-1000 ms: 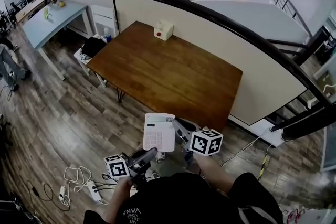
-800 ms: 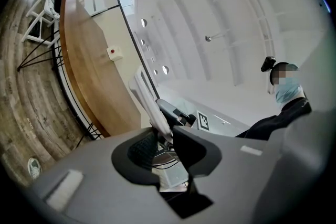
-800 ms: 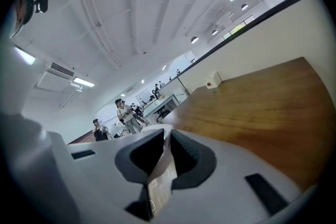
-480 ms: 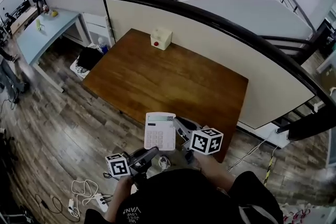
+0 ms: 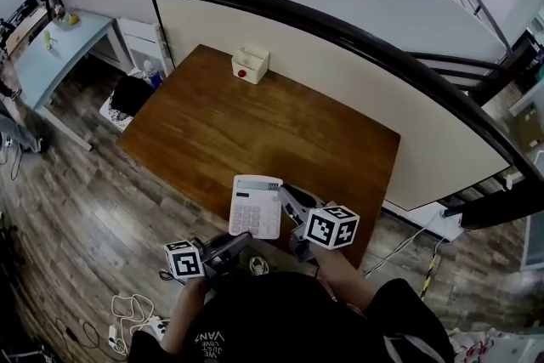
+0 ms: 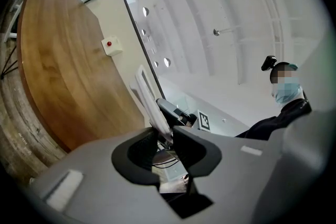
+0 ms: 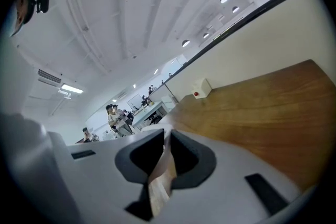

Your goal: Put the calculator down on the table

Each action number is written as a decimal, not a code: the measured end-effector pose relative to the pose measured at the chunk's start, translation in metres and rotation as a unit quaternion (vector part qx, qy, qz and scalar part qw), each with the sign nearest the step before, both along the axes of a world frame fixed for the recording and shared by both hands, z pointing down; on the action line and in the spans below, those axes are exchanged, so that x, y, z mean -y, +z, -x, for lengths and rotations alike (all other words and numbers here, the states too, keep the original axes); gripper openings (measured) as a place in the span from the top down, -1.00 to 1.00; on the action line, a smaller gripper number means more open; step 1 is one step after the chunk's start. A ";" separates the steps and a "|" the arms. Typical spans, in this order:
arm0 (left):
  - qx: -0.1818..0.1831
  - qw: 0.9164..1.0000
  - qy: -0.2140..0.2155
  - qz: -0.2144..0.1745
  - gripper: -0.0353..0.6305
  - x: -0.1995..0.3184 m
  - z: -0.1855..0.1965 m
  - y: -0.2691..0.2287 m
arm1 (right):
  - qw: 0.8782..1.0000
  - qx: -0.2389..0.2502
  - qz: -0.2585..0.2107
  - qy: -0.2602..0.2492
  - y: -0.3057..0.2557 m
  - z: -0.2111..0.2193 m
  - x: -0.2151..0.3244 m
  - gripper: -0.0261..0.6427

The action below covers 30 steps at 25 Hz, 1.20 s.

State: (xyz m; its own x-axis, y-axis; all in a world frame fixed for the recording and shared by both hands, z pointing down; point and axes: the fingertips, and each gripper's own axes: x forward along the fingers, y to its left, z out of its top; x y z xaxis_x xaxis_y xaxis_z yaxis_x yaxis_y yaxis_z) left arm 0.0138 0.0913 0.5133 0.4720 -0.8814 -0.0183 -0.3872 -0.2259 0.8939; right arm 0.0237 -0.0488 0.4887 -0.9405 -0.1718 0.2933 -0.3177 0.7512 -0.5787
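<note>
A white calculator (image 5: 255,207) is held flat in the air, its far end over the near edge of the brown wooden table (image 5: 255,119). My left gripper (image 5: 242,239) is shut on its near edge, and my right gripper (image 5: 287,201) is shut on its right side. In the left gripper view the calculator (image 6: 148,97) stands edge-on, pinched between the jaws of the left gripper (image 6: 167,136). The right gripper view shows the right gripper (image 7: 167,147) clamped on the calculator's thin edge (image 7: 161,173), with the table (image 7: 262,107) ahead.
A white box with a red button (image 5: 250,64) stands at the table's far edge, against a cream partition with a black rail (image 5: 357,38). On the wood floor lie a power strip and cables (image 5: 140,323). A black bag (image 5: 132,93) and a pale desk (image 5: 51,47) are at left.
Both grippers have carried the calculator forward toward the table. It was over the floor short of the near edge; now it overlaps that edge. The grip is unchanged.
</note>
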 end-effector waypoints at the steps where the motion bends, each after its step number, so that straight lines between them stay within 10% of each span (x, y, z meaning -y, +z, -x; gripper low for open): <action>1: -0.002 1.000 0.004 0.001 0.61 0.004 0.003 0.001 | 1.000 0.000 0.002 0.003 0.002 0.001 0.004 0.78; 14: -0.013 0.993 0.121 0.009 0.61 0.041 0.065 -0.003 | 0.993 -0.010 0.002 0.114 0.002 0.036 0.036 0.78; 30: -0.007 0.962 0.272 0.005 0.61 0.079 0.162 0.002 | 0.965 -0.020 -0.011 0.259 0.009 0.098 0.058 0.78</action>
State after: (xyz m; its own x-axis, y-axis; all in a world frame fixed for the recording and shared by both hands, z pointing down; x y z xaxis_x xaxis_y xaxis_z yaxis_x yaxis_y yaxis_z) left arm -0.1486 0.0126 0.5152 0.8637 -0.5036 -0.0217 -0.2008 -0.3832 0.9016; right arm -0.0745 -0.1069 0.4982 -0.7143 -0.6236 0.3178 -0.6761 0.4973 -0.5437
